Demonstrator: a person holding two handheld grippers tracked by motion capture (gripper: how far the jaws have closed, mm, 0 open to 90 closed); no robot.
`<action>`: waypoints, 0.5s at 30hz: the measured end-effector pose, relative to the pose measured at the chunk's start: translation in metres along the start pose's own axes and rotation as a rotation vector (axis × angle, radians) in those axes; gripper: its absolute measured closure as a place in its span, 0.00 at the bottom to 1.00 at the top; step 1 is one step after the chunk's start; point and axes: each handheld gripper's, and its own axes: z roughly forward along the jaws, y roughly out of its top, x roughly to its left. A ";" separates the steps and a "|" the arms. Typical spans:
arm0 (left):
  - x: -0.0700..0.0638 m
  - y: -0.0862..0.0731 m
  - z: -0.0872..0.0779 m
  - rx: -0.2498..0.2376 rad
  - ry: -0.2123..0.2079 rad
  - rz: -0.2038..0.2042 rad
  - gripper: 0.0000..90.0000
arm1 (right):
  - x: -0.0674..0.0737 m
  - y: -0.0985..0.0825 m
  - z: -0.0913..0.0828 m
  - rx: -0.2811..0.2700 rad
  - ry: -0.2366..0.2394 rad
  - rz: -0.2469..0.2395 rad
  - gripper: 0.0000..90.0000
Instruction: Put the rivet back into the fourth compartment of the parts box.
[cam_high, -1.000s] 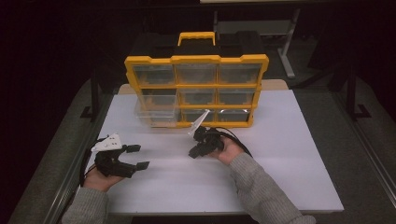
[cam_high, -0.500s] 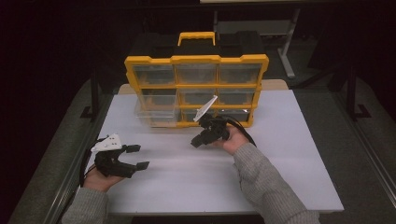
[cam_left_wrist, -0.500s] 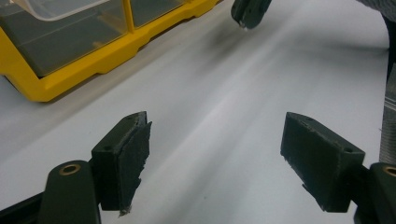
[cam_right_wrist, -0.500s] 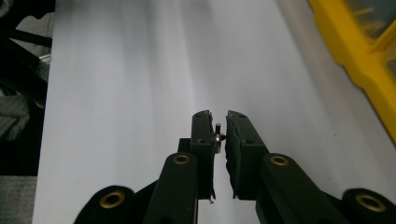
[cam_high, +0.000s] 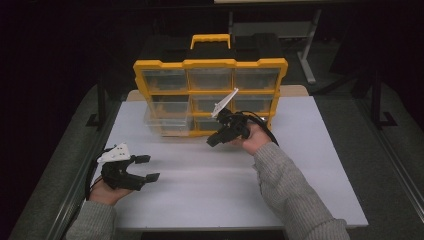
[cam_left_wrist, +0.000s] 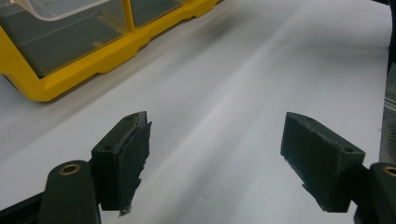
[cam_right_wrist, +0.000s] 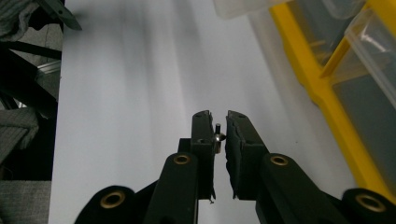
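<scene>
A yellow organizer (cam_high: 210, 65) with clear drawers stands at the back of the white table (cam_high: 210, 190). One clear drawer (cam_high: 167, 122) in its left column is pulled out. My right gripper (cam_high: 213, 141) hovers in front of the organizer's lower drawers, pointing left and down. In the right gripper view its jaws are shut (cam_right_wrist: 218, 116) on a small metal screw (cam_right_wrist: 217, 136). My left gripper (cam_high: 151, 167) rests near the table's left front, jaws wide open (cam_left_wrist: 215, 154) with nothing between them.
The organizer's yellow base (cam_left_wrist: 70, 77) lies just beyond my left gripper, and its right column of drawers (cam_right_wrist: 355, 79) runs beside my right gripper. A black carry handle area with a yellow grip (cam_high: 210, 40) tops the organizer. Dark floor surrounds the table.
My right gripper has lifted off the table and moved back and to the right, toward the organizer, still closed on the screw. The left gripper has stayed put.
</scene>
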 end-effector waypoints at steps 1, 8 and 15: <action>0.000 0.000 0.000 0.001 0.000 -0.001 0.26 | 0.000 0.001 -0.002 -0.004 0.001 0.002 0.89; 0.000 0.000 0.000 0.001 0.001 -0.004 0.26 | -0.001 0.012 -0.014 -0.008 -0.007 -0.008 0.89; 0.000 0.000 0.000 0.001 0.001 -0.007 0.26 | -0.001 0.021 -0.026 -0.020 -0.005 -0.010 0.89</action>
